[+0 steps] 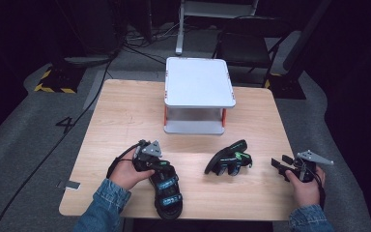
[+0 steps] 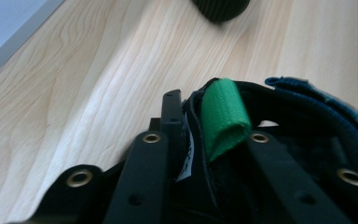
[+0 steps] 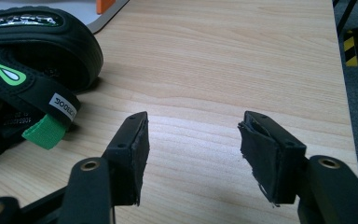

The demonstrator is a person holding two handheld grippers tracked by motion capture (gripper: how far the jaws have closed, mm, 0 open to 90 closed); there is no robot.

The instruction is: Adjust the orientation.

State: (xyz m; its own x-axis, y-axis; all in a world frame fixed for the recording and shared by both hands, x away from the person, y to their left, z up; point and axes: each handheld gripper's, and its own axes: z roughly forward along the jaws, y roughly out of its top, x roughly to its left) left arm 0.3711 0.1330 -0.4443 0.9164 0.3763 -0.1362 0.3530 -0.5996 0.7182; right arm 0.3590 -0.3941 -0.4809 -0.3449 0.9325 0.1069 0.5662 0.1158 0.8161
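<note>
Black strapped sandal with blue bands (image 1: pixel 166 191) is lying on the pale wooden table (image 1: pixel 125 116), amid grey carpet and dark surroundings. Left gripper (image 1: pixel 150 162) is pinching its green-tabbed heel strap (image 2: pixel 223 114); right gripper (image 3: pixel 193 154) is hovering spread, holding nothing.

The table (image 1: pixel 125 111) is pale wood, matt, its grain plain to see. The sandal (image 1: pixel 166 191) has woven cloth straps and a green fabric loop (image 2: pixel 223 116); the other sandal (image 1: pixel 229 159) has a ribbed sole, perhaps rubber. The small stand (image 1: pixel 198 82) looks smooth, grey-white plastic.
</note>
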